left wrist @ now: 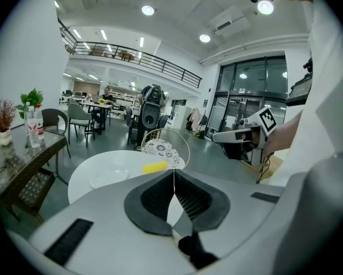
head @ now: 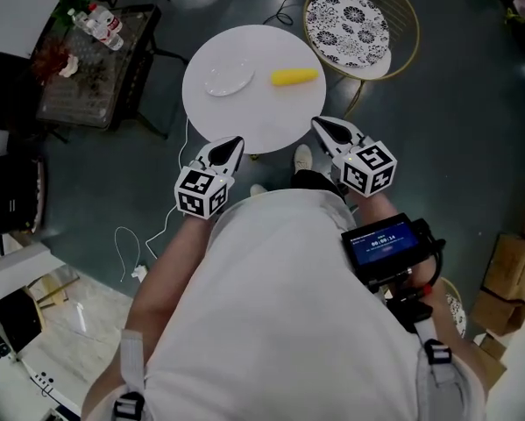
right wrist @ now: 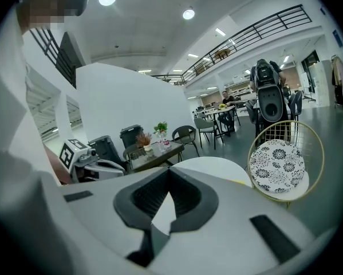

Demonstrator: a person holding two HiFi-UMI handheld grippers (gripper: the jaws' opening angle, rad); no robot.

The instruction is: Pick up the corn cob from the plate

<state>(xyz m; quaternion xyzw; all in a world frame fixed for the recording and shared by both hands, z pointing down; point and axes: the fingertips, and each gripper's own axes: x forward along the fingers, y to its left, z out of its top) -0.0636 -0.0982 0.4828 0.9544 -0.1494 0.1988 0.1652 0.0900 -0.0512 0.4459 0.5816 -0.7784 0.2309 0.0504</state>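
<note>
1. The corn cob (head: 294, 77) lies on the round white surface (head: 244, 125) near its far right edge, just beside the clear plate (head: 229, 81), not on it.
2. The left gripper (head: 234, 144) and right gripper (head: 322, 126) hover at the near edge, both jaws pressed together and empty.
3. Risk: closed jaws could nudge the round cob and roll it off the edge.
4. Only the head view shows the gap between cob and plate; the right gripper view catches only a yellow sliver.

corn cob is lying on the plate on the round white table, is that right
No. The corn cob lies on the round white table beside the plate, apart from it, not on it. The head view shows this.
</note>
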